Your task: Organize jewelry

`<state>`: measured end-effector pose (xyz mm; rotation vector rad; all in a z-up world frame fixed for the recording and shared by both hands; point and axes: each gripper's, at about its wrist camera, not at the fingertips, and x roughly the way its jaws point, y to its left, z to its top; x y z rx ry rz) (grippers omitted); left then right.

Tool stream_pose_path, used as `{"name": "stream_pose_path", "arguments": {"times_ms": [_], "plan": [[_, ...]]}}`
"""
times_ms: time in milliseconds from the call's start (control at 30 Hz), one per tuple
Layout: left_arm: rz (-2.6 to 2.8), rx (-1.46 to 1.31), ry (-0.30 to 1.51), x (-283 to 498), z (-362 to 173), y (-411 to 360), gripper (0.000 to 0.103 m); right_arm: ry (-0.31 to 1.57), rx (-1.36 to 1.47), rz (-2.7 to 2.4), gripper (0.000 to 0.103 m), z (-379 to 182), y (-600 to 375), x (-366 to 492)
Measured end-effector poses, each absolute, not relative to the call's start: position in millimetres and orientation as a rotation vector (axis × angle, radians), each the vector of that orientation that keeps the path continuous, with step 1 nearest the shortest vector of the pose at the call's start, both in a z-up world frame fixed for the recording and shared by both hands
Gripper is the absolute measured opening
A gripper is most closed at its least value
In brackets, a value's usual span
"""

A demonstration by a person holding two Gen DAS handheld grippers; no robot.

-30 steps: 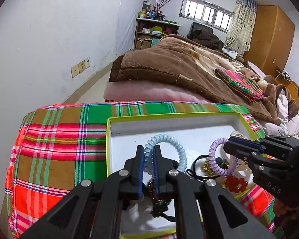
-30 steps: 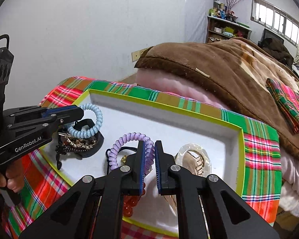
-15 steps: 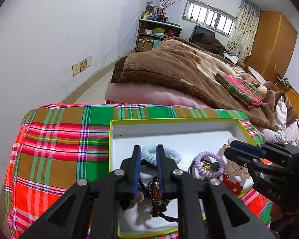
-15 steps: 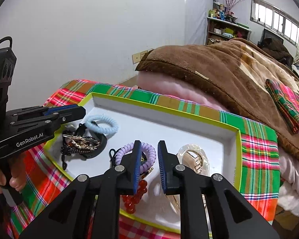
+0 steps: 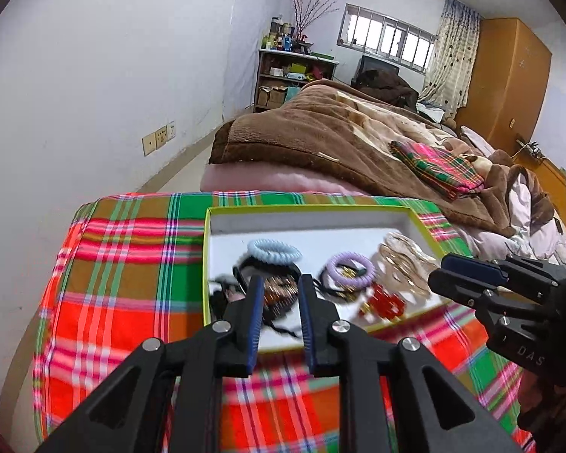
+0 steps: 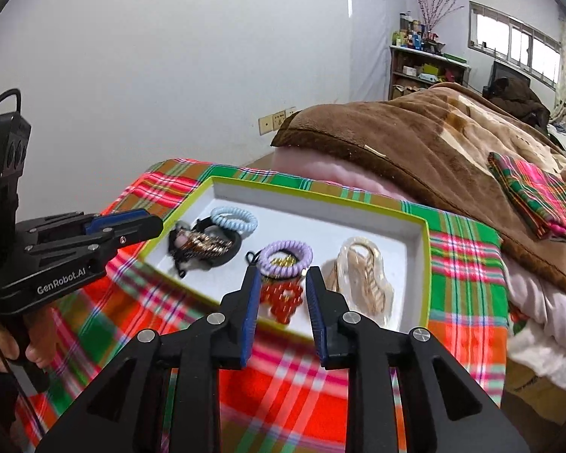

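Note:
A white tray with a yellow-green rim [image 5: 207, 249] [image 6: 425, 256] sits on a plaid cloth. In it lie a light blue coil band [image 5: 273, 252] [image 6: 234, 219], a purple coil band [image 5: 351, 268] [image 6: 286, 258], red beads [image 5: 386, 302] [image 6: 283, 298], a dark bracelet pile [image 5: 279, 290] [image 6: 203, 245] and a clear hair claw [image 5: 407, 268] [image 6: 362, 275]. My left gripper [image 5: 281, 283] [image 6: 147, 222] is open and empty above the tray's near left part. My right gripper [image 6: 283, 275] [image 5: 445, 271] is open and empty above the near edge.
The plaid cloth [image 5: 124, 271] covers a small table. Behind it lies a bed with a brown blanket [image 5: 320, 132] and a folded plaid cloth [image 5: 434, 166]. A white wall [image 5: 94, 75] is to the left. A shelf [image 5: 290, 71] and a wardrobe [image 5: 509, 75] stand far back.
Both grippers opened, let go of the blue and purple coil bands, which now lie in the tray, and pulled back toward me.

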<state>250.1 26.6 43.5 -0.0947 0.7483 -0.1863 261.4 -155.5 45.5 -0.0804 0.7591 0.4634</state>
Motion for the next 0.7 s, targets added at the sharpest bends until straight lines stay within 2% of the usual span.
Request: {"name": "stream_pose_path", "arguments": {"times_ms": [500,633,700], "plan": [[-0.157,-0.121,0.720,157,55,16,0.020,0.704,-0.056,0.471,0.026,68,-171,160],[-0.149,-0.124,0.729,134,51,13,0.020,0.702,-0.060,0.472,0.037,66,-174,134],[-0.143,-0.129,0.733,123,48,12,0.020,0.701,-0.065,0.467,0.037,64,-177,123]]}}
